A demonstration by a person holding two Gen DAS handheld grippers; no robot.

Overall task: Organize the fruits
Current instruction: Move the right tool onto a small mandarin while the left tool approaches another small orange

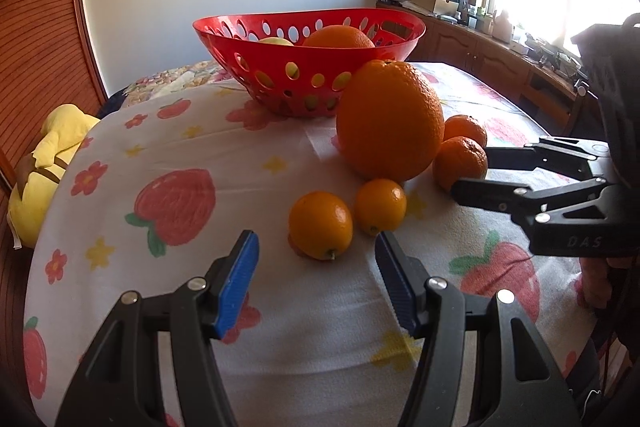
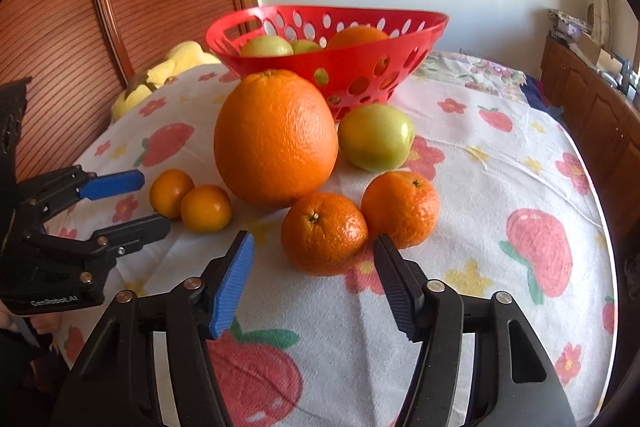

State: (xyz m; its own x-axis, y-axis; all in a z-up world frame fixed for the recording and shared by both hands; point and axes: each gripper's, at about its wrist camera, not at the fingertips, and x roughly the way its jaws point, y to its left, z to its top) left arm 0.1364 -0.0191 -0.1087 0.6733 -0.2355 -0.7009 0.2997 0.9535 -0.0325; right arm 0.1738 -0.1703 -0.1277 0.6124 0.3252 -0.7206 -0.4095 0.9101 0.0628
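Green apple (image 2: pixel 376 137) half hidden behind big orange (image 2: pixel 276 139); both grippers' fingers spread, empty.

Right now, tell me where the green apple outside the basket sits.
In the right wrist view, the green apple rests on the cloth right of the big orange, just before the red basket.

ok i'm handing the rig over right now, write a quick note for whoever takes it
Left gripper: open, empty, just short of the two kumquats.
Right gripper: open, empty, aimed at the nearer mandarin; the second mandarin touches it.
On the strawberry-print cloth: a large orange in the middle, with a green apple behind it on the basket side.
Done: the red basket already holds one orange and at least two green apples.
Left: six loose fruits to sort.
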